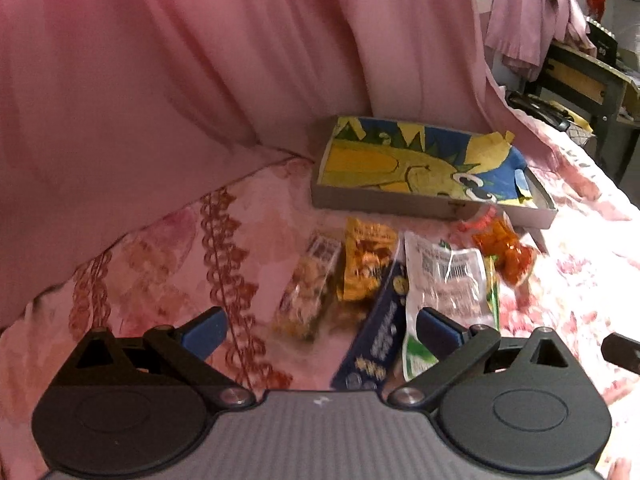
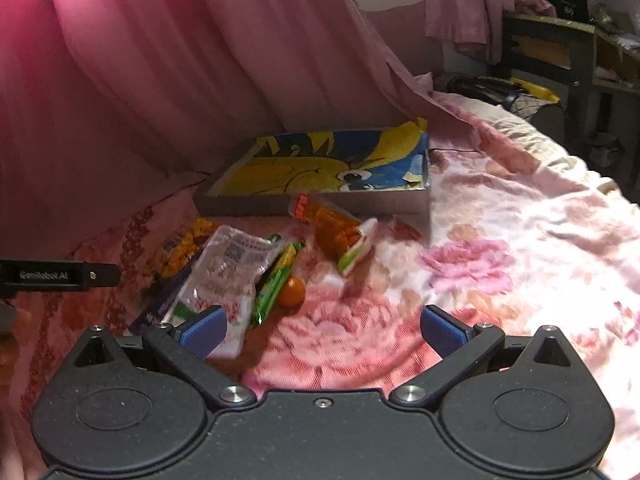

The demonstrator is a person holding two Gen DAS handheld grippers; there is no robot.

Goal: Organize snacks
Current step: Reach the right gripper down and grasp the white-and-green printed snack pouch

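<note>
Several snack packets lie in a loose heap on a floral bedspread. In the left wrist view I see a clear nut packet, a yellow packet, a dark blue box, a white-and-green pouch and an orange packet. A shallow grey box lined with a yellow-and-blue picture lies behind them. My left gripper hovers open over the heap. My right gripper is open above the bedspread, right of the white pouch, a green packet, a small orange fruit and the orange packet.
A pink curtain hangs close behind the bed on the left. Dark furniture and hanging clothes stand at the far right. The left gripper's side shows at the left edge of the right wrist view.
</note>
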